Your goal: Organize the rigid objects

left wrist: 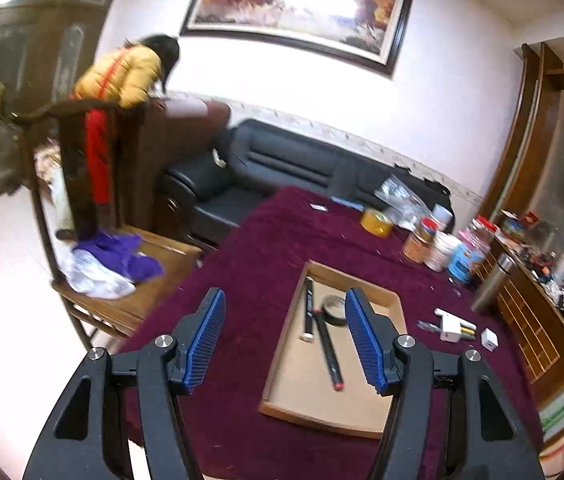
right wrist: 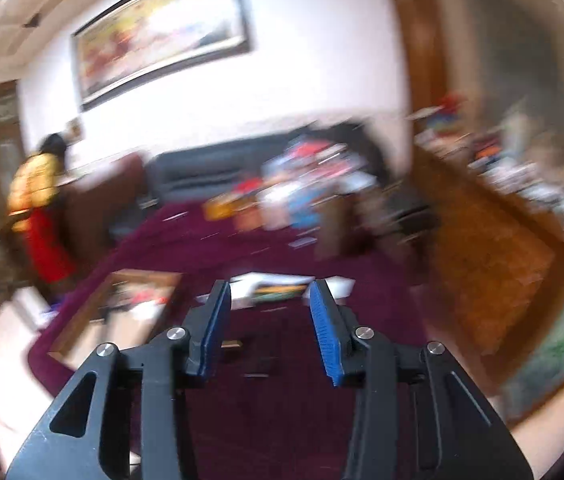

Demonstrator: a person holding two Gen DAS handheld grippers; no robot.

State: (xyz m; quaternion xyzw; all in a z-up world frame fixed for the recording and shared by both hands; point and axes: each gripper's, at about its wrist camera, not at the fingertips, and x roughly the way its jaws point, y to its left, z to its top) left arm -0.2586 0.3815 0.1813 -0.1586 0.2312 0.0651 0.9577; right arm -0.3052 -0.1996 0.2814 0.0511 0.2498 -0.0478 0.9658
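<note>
1. We hold the left hand-held gripper (left wrist: 286,336) above the near edge of the counter (left wrist: 265,232), which is draped in a maroon cloth; its blue pads stand well apart with nothing between them.
2. A shallow cardboard tray (left wrist: 396,304) lies near the counter's near edge, just ahead of that gripper; inside it rest a black marker with a red tip (left wrist: 330,354), a second dark pen with a white end (left wrist: 308,308), and a roll of black tape (left wrist: 334,308) toward the tray's far end.
3. Right of the tray, toward the counter's right edge, lie a white adapter (left wrist: 450,326) among a few small pens, and a small white cube (left wrist: 489,338) just beyond.
4. At the far right corner stand several jars (left wrist: 444,250) beside a roll of yellow tape (left wrist: 378,222).
5. Our right hand-held gripper (right wrist: 269,330) shows in a badly blurred view; its pads are parted with nothing gripped, over the maroon cloth; the tray (right wrist: 81,324) sits to its left.
6. A person in a yellow jacket (left wrist: 121,76) bends over a cabinet beyond the counter's far left corner.
</note>
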